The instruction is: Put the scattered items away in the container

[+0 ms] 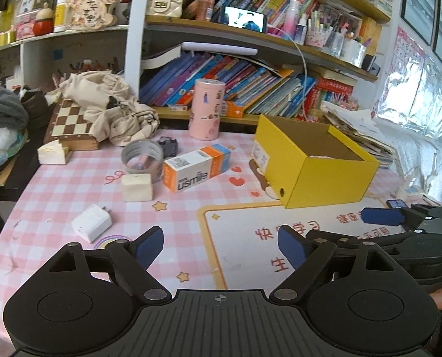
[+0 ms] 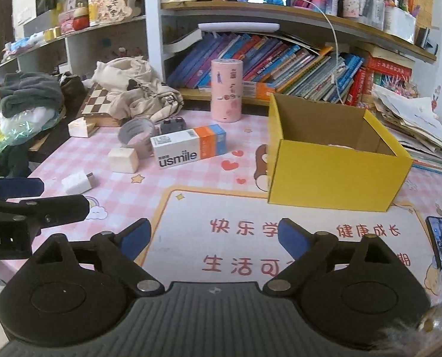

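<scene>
Currently both the left claw [image 1: 221, 245] and right claw [image 2: 214, 236] are held released and empty above the table [image 1: 57, 190], near the yellow box [image 2: 337, 163].

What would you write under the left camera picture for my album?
Open left gripper hovers over a pink desk mat, facing a yellow box, toothpaste box and white charger.

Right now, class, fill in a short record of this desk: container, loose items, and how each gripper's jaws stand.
container: yellow box, open top, on the right of the desk
loose items: usmile carton lying flat; tape roll; white charger; cream block
standing item: pink canister, upright near the shelf
left gripper: jaws open, nothing between them
right gripper: jaws open, nothing between them
</scene>
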